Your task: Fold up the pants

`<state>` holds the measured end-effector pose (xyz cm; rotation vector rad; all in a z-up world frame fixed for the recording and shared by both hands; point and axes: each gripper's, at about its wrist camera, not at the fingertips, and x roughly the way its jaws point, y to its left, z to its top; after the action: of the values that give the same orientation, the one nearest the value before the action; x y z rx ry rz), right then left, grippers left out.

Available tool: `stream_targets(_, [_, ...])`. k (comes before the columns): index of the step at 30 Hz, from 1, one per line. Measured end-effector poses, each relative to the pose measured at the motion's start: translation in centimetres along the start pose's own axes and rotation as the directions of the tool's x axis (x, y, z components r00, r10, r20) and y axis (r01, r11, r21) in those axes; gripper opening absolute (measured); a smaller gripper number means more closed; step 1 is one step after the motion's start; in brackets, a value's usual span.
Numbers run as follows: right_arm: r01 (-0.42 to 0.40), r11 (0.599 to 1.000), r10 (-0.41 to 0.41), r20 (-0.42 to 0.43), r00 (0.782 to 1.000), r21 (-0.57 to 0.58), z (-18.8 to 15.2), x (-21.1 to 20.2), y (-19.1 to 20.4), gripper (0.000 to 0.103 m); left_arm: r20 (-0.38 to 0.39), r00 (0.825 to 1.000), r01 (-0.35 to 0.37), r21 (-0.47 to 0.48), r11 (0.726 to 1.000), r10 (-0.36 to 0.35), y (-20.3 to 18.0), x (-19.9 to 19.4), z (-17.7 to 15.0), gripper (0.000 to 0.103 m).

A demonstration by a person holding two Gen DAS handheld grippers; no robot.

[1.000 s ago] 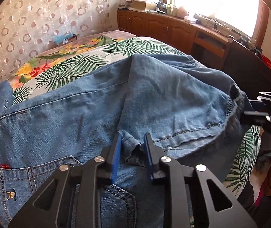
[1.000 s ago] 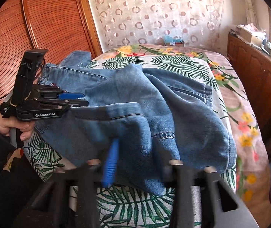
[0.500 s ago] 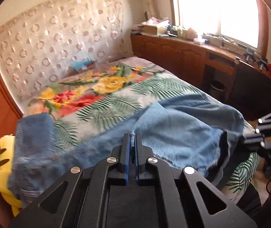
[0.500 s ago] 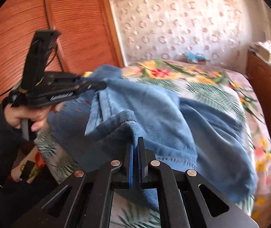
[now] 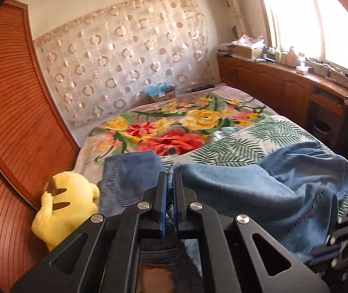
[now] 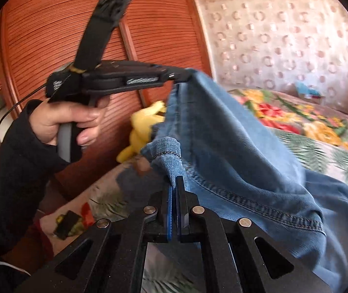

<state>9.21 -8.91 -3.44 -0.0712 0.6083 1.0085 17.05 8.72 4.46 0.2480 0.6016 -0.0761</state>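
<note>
The blue denim pants (image 5: 259,188) hang lifted above the bed, held at two points. My left gripper (image 5: 170,174) is shut on the denim edge; it also shows in the right wrist view (image 6: 186,75), raised high with the fabric draping down from its tips. My right gripper (image 6: 175,182) is shut on a hemmed fold of the pants (image 6: 235,146), lower than the left one. It shows dimly at the lower right of the left wrist view (image 5: 320,251). The far part of the pants trails onto the bed.
The bed (image 5: 198,127) has a floral and palm-leaf cover. A yellow plush toy (image 5: 61,202) lies at its left edge against the wooden slatted wardrobe (image 5: 7,122). A wooden cabinet with clutter (image 5: 283,78) runs under the window on the right.
Both grippers closed on the pants and lifted them off the bed. The left gripper rose higher and the denim now hangs stretched between the two.
</note>
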Motion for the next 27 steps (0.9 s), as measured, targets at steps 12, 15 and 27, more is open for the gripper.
stream_targets(12, [0.028, 1.0, -0.029, -0.092, 0.995, -0.008, 0.3, 4.7, 0.8, 0.011, -0.076, 0.997, -0.027, -0.086, 0.996, 0.021, 1.9, 1.0, -5.3, 0.023])
stream_targets(15, [0.023, 1.0, -0.023, -0.08, 0.997, -0.005, 0.6, 3.1, 0.9, 0.034, -0.071, 0.997, -0.024, -0.09, 0.996, 0.017, 2.0, 0.5, -5.9, 0.045])
stream_targets(27, [0.242, 0.97, -0.241, -0.022, 0.97, 0.025, -1.4, -2.2, -2.4, 0.04, -0.076, 0.993, 0.078, -0.142, 0.987, -0.089, -2.6, -2.5, -11.9, 0.046])
